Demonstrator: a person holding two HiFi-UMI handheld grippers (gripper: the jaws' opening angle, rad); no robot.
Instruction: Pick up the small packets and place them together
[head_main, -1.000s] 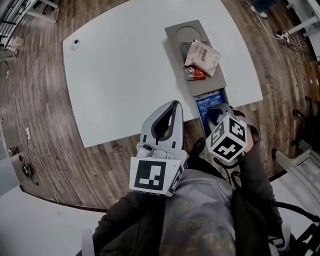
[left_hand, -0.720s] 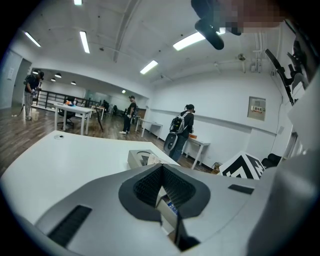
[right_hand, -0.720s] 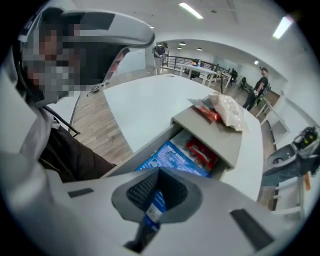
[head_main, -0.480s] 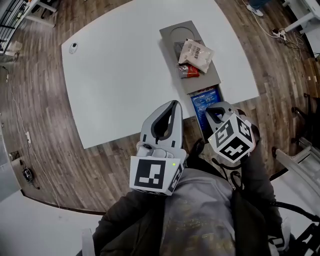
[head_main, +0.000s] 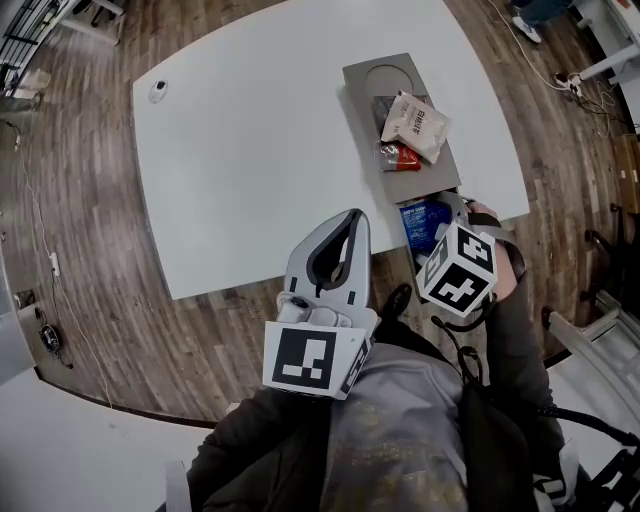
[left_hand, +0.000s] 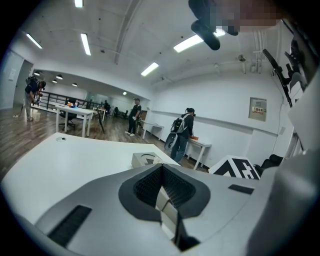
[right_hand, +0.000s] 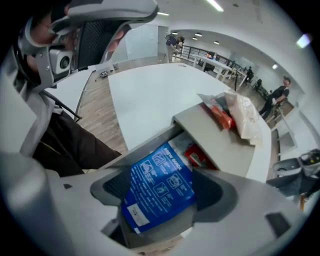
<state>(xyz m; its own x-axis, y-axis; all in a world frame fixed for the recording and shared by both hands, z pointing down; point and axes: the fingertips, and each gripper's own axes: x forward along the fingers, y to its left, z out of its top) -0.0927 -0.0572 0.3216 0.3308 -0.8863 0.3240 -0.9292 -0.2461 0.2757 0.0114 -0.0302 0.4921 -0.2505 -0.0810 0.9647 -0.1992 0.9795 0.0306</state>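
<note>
A blue packet lies in the open near end of a grey box at the table's right edge. My right gripper reaches into that opening. Its jaws are opening, and the blue packet lies loose between them, over a small red packet. On the box's lid lie a white packet, a red packet and a dark one. My left gripper hangs shut and empty over the table's near edge, left of the box.
The white table bears a small round white object at its far left. Wooden floor surrounds it. The person's dark sleeves and grey top fill the bottom of the head view. People and other tables stand far behind.
My right gripper has edged forward and to the right, toward the box's open end with the blue packet. The left gripper has hardly moved.
</note>
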